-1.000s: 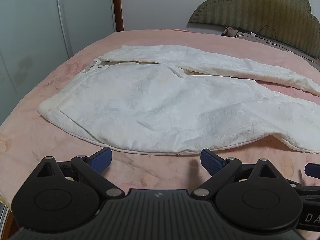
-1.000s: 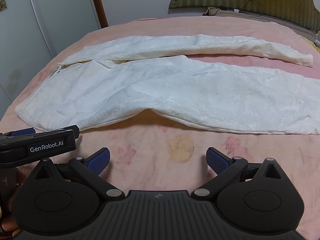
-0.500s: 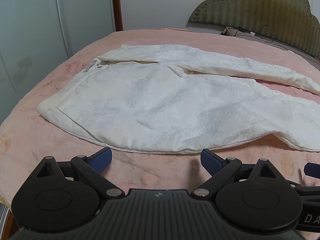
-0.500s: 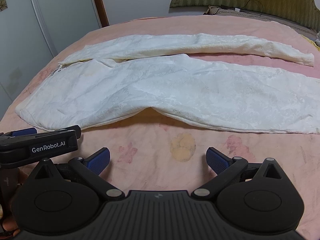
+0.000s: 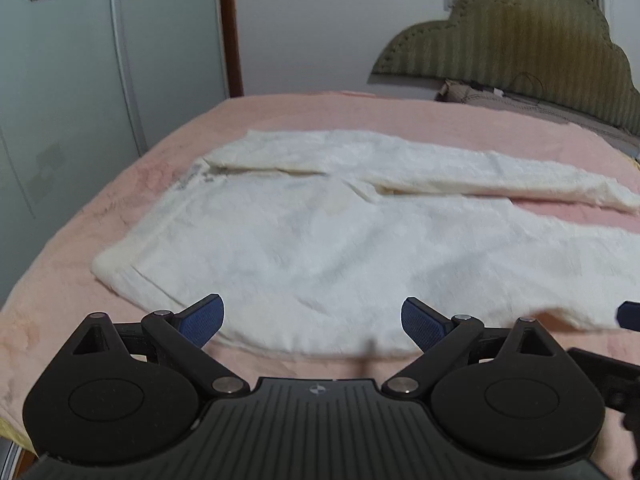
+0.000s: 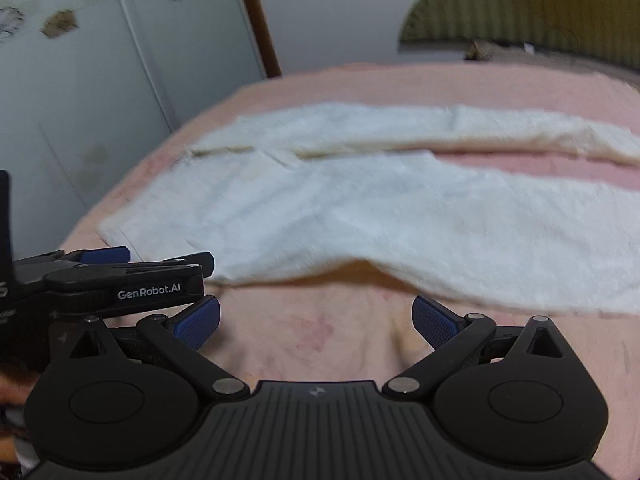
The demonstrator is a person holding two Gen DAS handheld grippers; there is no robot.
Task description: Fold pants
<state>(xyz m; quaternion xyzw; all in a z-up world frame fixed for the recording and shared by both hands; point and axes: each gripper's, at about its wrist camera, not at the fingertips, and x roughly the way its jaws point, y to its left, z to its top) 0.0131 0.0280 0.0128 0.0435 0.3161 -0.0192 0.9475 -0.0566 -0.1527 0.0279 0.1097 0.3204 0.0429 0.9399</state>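
White pants lie flat on a pink bed, waistband at the left, both legs running to the right with a gap between them. They also show in the right wrist view. My left gripper is open and empty, its blue pads over the near hem of the pants by the waist. My right gripper is open and empty, just short of the near edge of the front leg. The left gripper's body shows at the left of the right wrist view.
The pink bedspread reaches a rounded edge at the left, beside pale wardrobe doors. A green padded headboard and pillows stand at the far right. A white wall is behind.
Both grippers have moved forward and lower toward the near edge of the pants; the left pads now overlap the fabric's hem. The pants have not moved.
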